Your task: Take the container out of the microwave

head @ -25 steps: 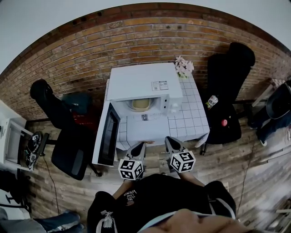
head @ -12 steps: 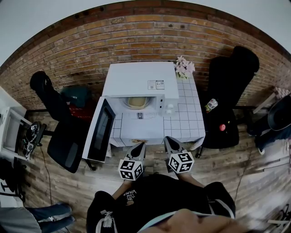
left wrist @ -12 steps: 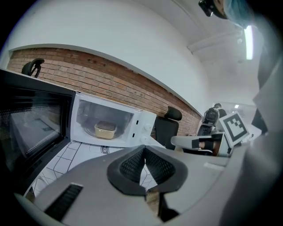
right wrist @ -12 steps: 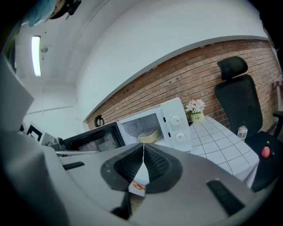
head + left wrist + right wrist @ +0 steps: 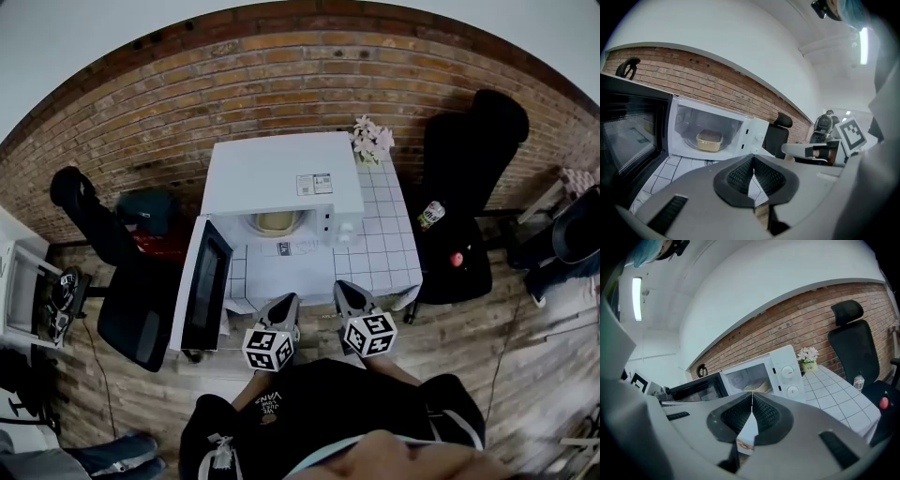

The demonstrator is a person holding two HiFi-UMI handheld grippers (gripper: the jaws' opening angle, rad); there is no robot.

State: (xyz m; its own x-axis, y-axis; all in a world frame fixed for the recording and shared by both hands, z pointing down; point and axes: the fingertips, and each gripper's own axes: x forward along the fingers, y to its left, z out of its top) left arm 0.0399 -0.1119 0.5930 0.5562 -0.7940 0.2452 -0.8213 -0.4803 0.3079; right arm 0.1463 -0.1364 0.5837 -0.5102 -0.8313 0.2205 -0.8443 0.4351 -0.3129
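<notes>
Left grey plastic two-jaw gripper point(image 5: 287, 302): held low in front of torso in black top point(image 5: 328, 412), pointing forward, near level. Jaws pressed together, nothing between black ribbed pads point(image 5: 738, 176). White cube with black square markers point(image 5: 270, 348) at rear end.

Right grey plastic two-jaw gripper point(image 5: 346, 291): just beside left one, parallel, tips apart. Jaws together, empty. Own marker cube point(image 5: 369, 334) at rear. Forearms mostly hidden behind cubes.

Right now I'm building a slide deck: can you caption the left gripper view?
Shut left hand-held gripper faces the open microwave, with the tan container sitting inside.
</notes>
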